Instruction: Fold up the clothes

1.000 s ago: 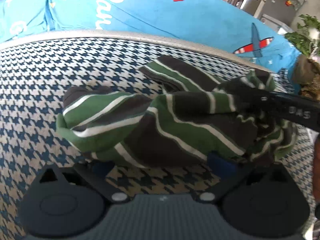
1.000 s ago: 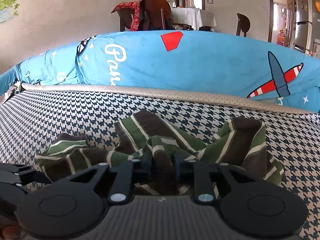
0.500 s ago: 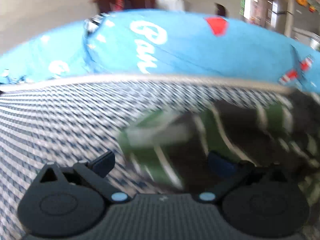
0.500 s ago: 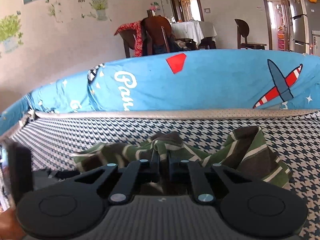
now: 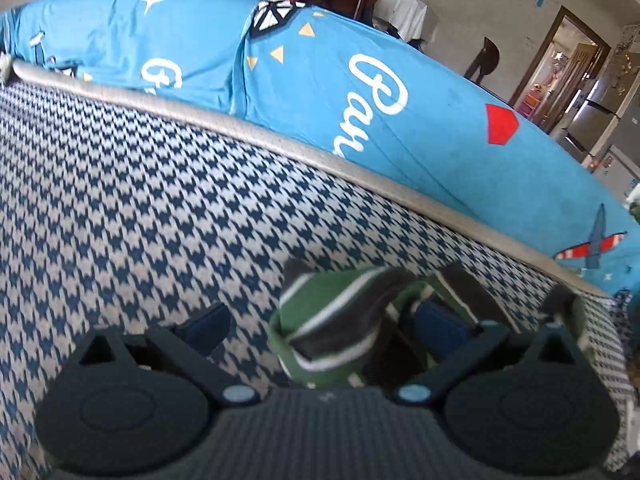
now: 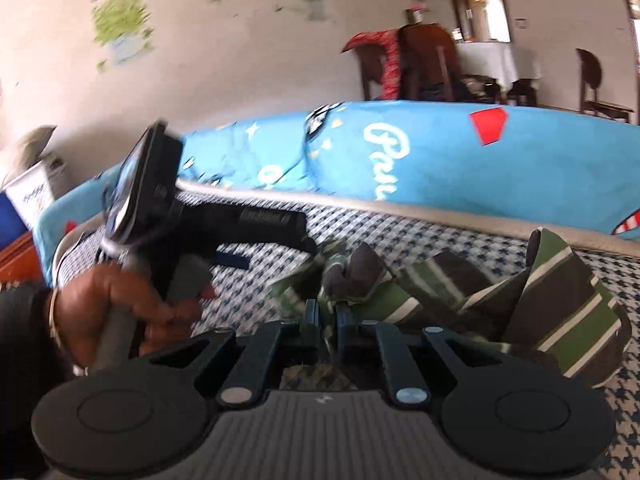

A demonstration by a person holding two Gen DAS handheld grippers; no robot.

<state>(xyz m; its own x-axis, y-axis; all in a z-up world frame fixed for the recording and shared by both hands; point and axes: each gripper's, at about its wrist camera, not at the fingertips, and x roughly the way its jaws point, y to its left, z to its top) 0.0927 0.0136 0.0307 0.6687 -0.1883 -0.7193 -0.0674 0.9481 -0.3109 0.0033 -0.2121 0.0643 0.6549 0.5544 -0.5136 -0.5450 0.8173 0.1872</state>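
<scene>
Right gripper (image 6: 328, 326) pinched the crumpled green-striped knit garment (image 6: 560, 316); left gripper (image 5: 320, 326) stood wide over houndstooth bed cover (image 5: 140, 200).

Green, brown and white striped shirt (image 6: 500, 300) lies crumpled lower right of my right view, a fold pinched up.

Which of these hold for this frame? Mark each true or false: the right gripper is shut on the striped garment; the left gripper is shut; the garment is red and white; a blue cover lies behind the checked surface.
1. The right gripper is shut on the striped garment. True.
2. The left gripper is shut. False: it is open, fingers wide apart.
3. The garment is red and white. False: green, dark brown and white stripes.
4. A blue cover lies behind the checked surface. True.
</scene>
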